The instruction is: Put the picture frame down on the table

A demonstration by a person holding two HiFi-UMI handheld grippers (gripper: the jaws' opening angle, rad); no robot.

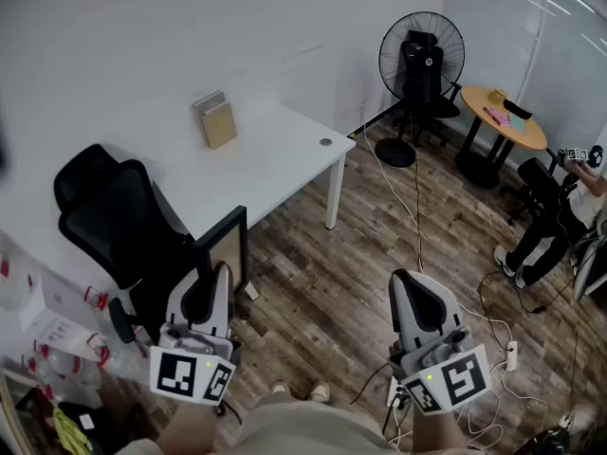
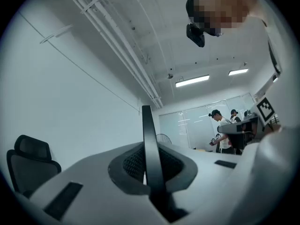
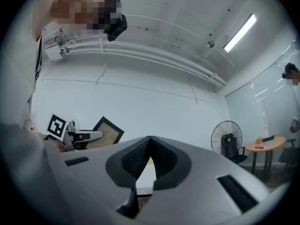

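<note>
Might lose picture frame (image 1: 230, 246), edge-pinched in left gripper (image 1: 218, 278) alone, short of upper-centre table (image 1: 285, 150), right gripper (image 1: 406, 287) pressed together empty.

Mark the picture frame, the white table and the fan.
picture frame (image 1: 228, 254), head view, on its tan panel.
white table (image 1: 275, 159), head view, on the bare top.
fan (image 1: 422, 57), head view, on the round grille.
</note>
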